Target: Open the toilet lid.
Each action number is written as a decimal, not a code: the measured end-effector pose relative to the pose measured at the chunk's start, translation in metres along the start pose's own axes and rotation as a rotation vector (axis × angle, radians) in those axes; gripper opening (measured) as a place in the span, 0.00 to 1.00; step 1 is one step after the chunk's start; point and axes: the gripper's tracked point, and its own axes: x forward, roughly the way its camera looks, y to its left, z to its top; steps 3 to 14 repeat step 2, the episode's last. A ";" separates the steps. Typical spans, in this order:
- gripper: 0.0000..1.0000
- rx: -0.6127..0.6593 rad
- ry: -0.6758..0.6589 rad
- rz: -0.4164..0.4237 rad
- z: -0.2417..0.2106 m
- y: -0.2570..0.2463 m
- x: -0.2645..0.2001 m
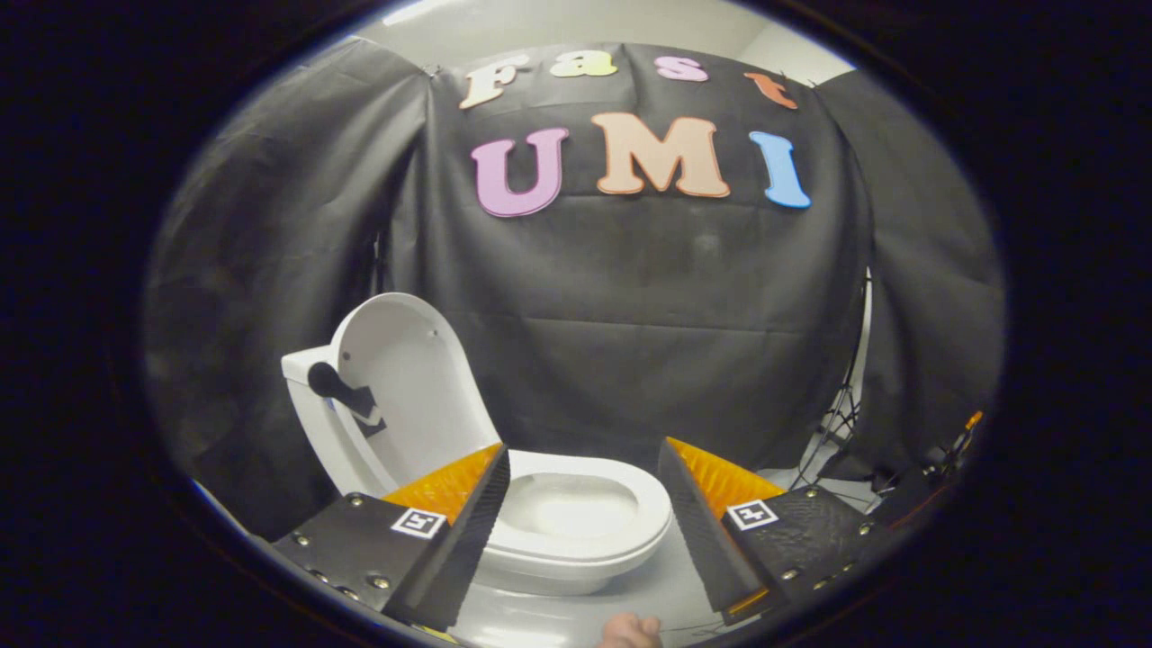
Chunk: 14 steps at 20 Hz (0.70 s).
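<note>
- Gripper view: the gripper [583,504] has its fingers spread wide and holds nothing; a bare gap sits between them.
- The toilet [576,540] stands just ahead of the fingers, its bowl seen through the gap, on a pale floor [630,594].
- The lid [405,378] is at about 10 o'clock from the gap, upright and leaning back on the tank [301,378], so the seat [630,490] lies bare.
- Judgement: the lid looks fully open, so the fingers stand clear because no grip is needed.
- A hand [630,630] peeks in at 6 o'clock, likely holding the tool.
</note>
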 end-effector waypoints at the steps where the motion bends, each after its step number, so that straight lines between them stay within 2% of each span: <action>1: 0.98 0.019 0.001 0.003 0.000 0.000 0.002; 14: 0.98 0.031 0.004 0.000 -0.001 0.001 0.003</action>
